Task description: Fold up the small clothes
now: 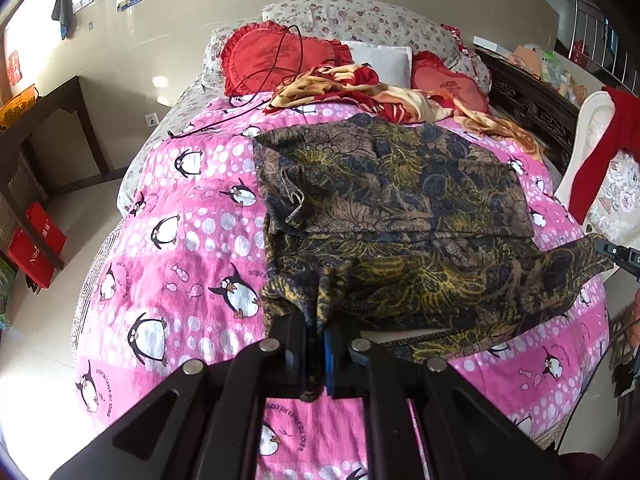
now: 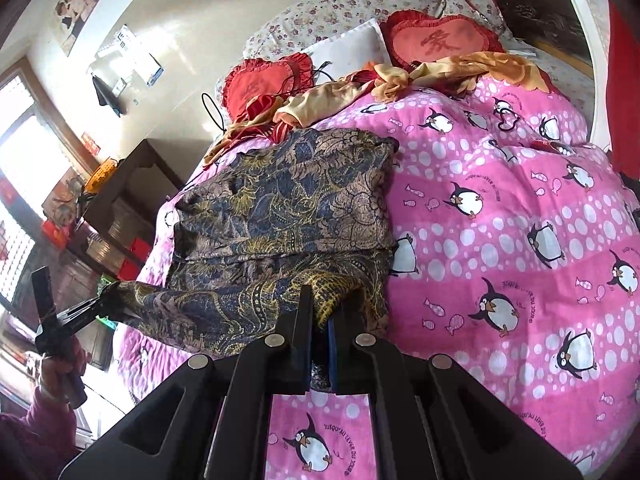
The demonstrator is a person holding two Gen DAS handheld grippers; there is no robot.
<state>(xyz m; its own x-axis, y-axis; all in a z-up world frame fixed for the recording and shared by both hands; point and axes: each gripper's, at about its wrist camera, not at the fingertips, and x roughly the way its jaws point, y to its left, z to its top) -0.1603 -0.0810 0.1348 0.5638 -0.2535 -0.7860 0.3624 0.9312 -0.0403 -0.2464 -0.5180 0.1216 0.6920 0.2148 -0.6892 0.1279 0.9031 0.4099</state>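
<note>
**Both claws pinching the near hem of the patterned garment**

Left claw [image 1: 318,340]: fingers pressed together on a bunched corner of the dark patterned garment [image 1: 392,200]; cloth hangs down between the pads. Right claw [image 2: 320,336]: fingers likewise clamped on the garment's [image 2: 288,208] opposite near corner, fabric gathered between the blue pads.

The near edge is lifted off the pink penguin blanket [image 1: 180,248] and stretched between the two claws. In the right wrist view, the left claw [image 2: 100,306] shows at the far left with the cloth pulled taut to it.

Beyond the claws, the rest of the garment lies flat on the blanket, with a folded layer on top and a crosswise crease.

Farther back: a crumpled red-and-yellow cloth [image 1: 360,88], two red heart cushions [image 1: 276,60], a white pillow [image 1: 380,60] and a floral pillow [image 1: 360,16].

Containers: red boxes [image 1: 36,244] on the floor at left; contents not visible.
</note>
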